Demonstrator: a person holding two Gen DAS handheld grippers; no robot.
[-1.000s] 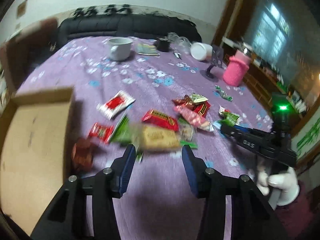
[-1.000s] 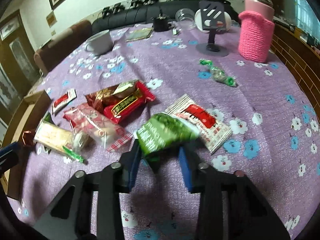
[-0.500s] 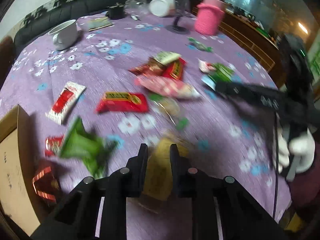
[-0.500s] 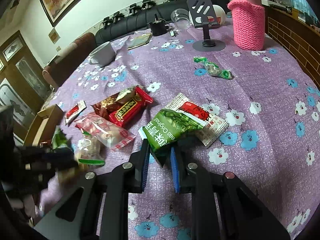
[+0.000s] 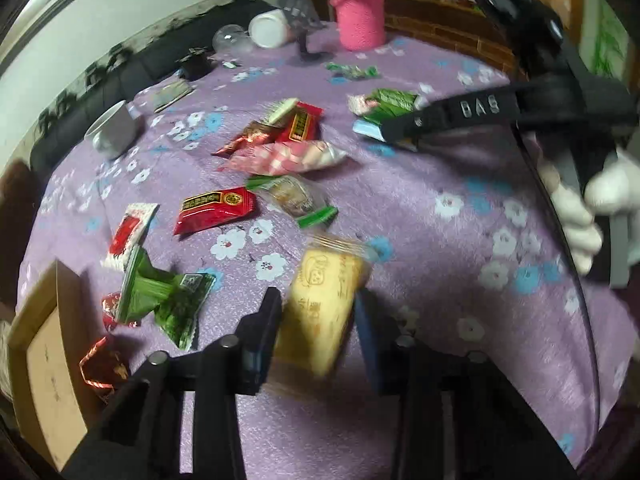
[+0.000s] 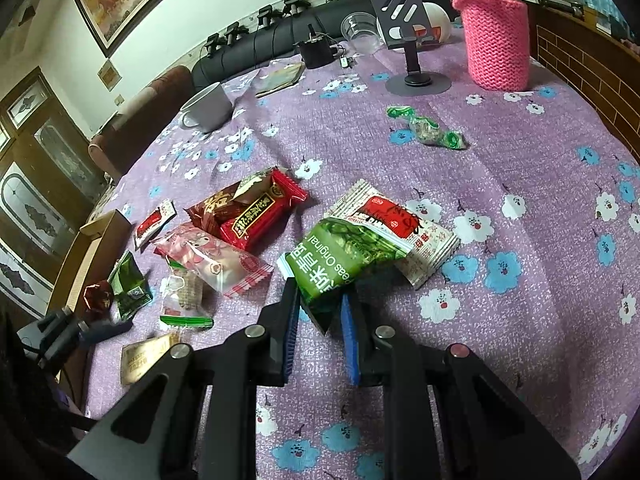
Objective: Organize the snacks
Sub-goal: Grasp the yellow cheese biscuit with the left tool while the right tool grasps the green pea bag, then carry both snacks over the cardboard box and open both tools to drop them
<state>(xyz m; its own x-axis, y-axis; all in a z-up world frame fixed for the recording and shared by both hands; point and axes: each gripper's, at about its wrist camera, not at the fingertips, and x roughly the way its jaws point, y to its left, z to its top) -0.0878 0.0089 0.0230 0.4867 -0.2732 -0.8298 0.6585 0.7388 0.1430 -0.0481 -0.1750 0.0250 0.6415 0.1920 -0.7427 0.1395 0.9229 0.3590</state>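
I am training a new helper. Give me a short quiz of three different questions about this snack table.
1. True or false: the right gripper is shut on the green pea packet.
2. What colour is the knitted sleeve on the bottle? A pink, B blue, C white.
3. Fill in: the white mug stands on a ___ flowered tablecloth.
Key: 1 true; 2 A; 3 purple.
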